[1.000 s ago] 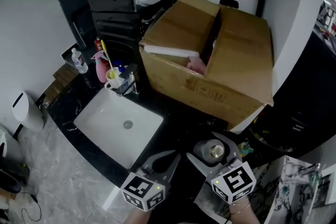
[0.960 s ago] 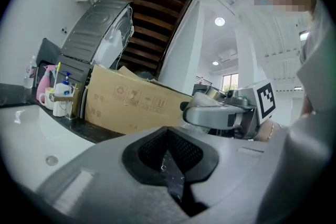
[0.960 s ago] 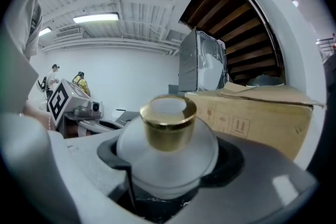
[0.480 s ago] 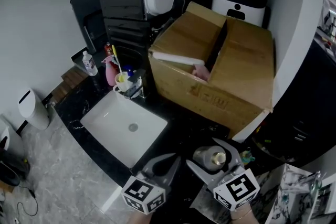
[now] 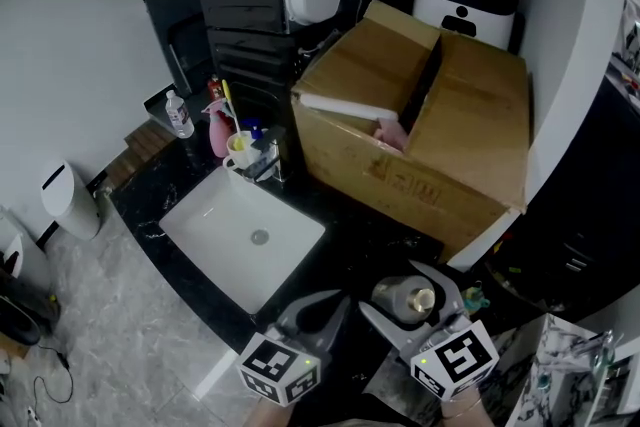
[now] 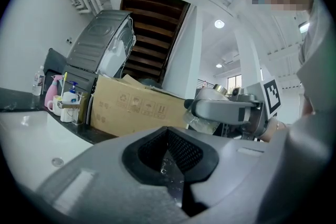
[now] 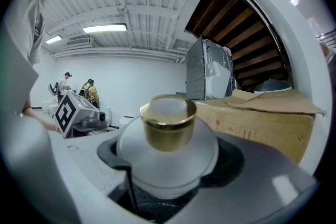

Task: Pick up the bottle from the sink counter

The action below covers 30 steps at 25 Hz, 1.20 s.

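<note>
A squat frosted bottle with a gold cap (image 5: pixel 405 298) (image 7: pixel 167 139) sits between the jaws of my right gripper (image 5: pixel 412 300), which is shut on it and holds it up above the dark counter, cap pointing away from the gripper. The same bottle (image 6: pixel 210 98) shows in the left gripper view, clamped in the right gripper's grey jaws. My left gripper (image 5: pixel 318 313) is beside it at the left, shut with nothing between its jaws (image 6: pixel 170 165). Both grippers hover near the front of the black sink counter (image 5: pixel 190 270).
A white sink basin (image 5: pixel 240 235) is set in the counter. Behind it stand a pink bottle (image 5: pixel 218 133), a cup with brushes (image 5: pixel 240 147) and a small clear bottle (image 5: pixel 180 115). A large open cardboard box (image 5: pixel 420 135) fills the counter's right side. A white bin (image 5: pixel 65 200) stands on the floor.
The view has drifted a little, so the sink and box sit slightly lower and to the right in the frame. Both grippers keep their places, the right one still clamped on the bottle.
</note>
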Each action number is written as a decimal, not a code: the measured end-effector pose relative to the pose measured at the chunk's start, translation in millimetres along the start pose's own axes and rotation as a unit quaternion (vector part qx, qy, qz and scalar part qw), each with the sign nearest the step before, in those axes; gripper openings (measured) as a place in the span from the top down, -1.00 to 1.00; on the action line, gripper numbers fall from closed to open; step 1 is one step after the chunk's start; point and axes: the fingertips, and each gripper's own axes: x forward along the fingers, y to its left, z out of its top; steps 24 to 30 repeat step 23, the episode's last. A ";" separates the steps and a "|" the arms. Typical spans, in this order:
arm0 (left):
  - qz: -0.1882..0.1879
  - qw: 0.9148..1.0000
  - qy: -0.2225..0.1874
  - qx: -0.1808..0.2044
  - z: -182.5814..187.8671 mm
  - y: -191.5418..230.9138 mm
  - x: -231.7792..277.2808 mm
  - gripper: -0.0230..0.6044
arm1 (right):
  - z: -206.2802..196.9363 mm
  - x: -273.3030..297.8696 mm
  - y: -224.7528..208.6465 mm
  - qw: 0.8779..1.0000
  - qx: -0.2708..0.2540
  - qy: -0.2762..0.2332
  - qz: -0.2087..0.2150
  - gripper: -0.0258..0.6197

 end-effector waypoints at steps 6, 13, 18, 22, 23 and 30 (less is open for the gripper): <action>0.002 1.000 0.004 -0.004 -3.4 3.1 0.6 0.93 | -1.7 3.0 -1.4 1.000 0.004 0.001 -0.001 -0.13; 0.000 1.000 0.002 -0.003 -2.5 7.6 3.1 0.93 | -3.1 5.7 -1.9 1.000 0.003 0.002 -0.006 -0.13; -0.003 1.000 0.004 -0.002 -2.7 8.5 4.2 0.93 | -6.9 5.6 -3.8 1.000 0.003 0.007 -0.010 -0.13; -0.001 1.000 0.006 -0.001 -3.7 10.6 3.6 0.93 | -11.5 8.2 -3.3 1.000 0.001 0.010 -0.009 -0.13; -0.002 1.000 0.006 -0.001 -4.1 10.6 3.9 0.93 | -13.0 8.3 -3.4 1.000 0.000 0.010 -0.010 -0.13; -0.002 1.000 0.006 -0.001 -4.1 10.6 3.9 0.93 | -13.0 8.3 -3.4 1.000 0.000 0.010 -0.010 -0.13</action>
